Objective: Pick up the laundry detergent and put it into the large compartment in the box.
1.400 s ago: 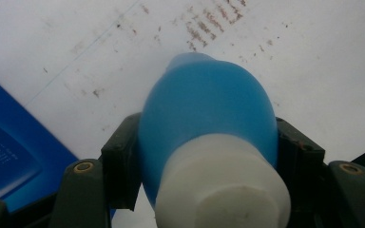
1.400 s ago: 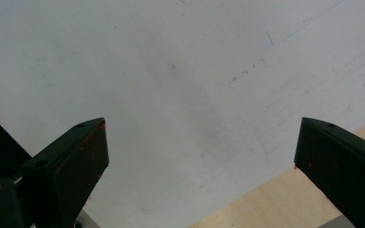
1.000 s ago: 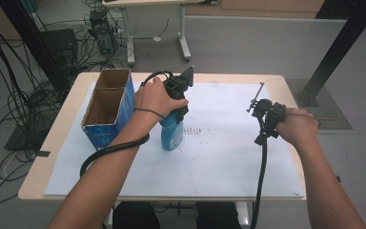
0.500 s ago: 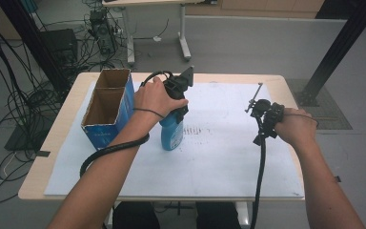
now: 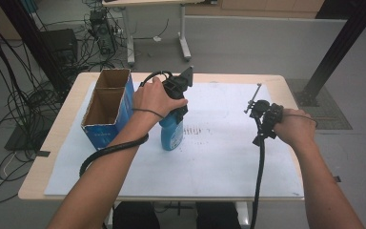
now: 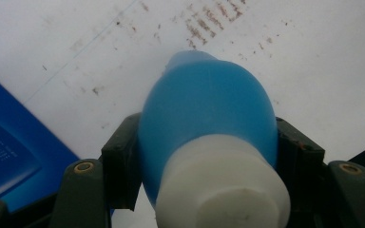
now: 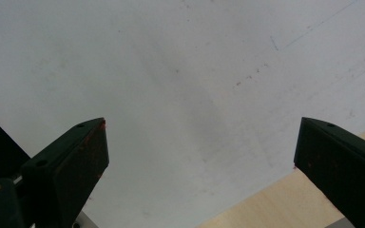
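Observation:
A blue bottle with a white cap stands upright on the white paper near the table's middle. My left gripper points down over it and is shut on the bottle just below the cap; in the left gripper view both jaws press its blue shoulders. My right gripper hovers over the paper at the right side of the table, open, with nothing between its fingers.
A blue cardboard box with two open compartments stands left of the bottle, close to it. White paper covers most of the wooden table. Cables trail from both grippers toward the front edge.

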Demonstrator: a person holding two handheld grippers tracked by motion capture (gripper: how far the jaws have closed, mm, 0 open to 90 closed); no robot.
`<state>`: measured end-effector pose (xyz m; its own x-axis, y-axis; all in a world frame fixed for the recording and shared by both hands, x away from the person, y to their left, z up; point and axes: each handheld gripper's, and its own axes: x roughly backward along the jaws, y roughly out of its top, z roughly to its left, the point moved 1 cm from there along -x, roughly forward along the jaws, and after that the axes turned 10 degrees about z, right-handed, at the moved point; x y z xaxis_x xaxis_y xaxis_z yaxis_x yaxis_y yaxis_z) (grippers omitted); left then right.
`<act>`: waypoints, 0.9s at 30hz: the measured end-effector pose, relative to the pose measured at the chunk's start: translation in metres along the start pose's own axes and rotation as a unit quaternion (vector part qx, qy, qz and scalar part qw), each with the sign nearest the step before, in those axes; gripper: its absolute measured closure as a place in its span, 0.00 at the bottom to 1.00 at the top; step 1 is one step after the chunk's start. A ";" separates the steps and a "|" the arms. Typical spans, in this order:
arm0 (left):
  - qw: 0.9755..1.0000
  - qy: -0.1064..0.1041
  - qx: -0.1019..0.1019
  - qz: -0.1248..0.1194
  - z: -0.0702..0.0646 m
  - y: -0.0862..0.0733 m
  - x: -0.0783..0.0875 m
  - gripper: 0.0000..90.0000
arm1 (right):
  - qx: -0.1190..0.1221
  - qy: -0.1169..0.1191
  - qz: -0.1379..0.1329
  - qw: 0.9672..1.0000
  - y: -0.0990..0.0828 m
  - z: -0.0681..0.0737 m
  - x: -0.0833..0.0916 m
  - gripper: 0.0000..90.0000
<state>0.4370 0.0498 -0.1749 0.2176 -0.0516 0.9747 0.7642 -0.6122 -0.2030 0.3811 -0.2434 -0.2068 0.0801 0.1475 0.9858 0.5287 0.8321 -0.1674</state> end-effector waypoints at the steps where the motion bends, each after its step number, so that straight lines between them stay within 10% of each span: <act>1: 1.000 -0.001 0.003 -0.002 0.001 -0.001 0.000 0.42 | 0.000 0.000 0.000 1.000 0.000 0.000 0.000 0.04; 27: 1.000 0.006 0.005 -0.009 -0.006 -0.024 0.049 0.42 | 0.009 -0.006 -0.004 1.000 0.005 0.006 0.006 0.04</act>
<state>0.4258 0.0575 -0.1219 0.1962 -0.0510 0.9792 0.7744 -0.6045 -0.1867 0.3787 -0.2350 -0.2016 0.0656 0.1481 0.9868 0.5137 0.8428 -0.1606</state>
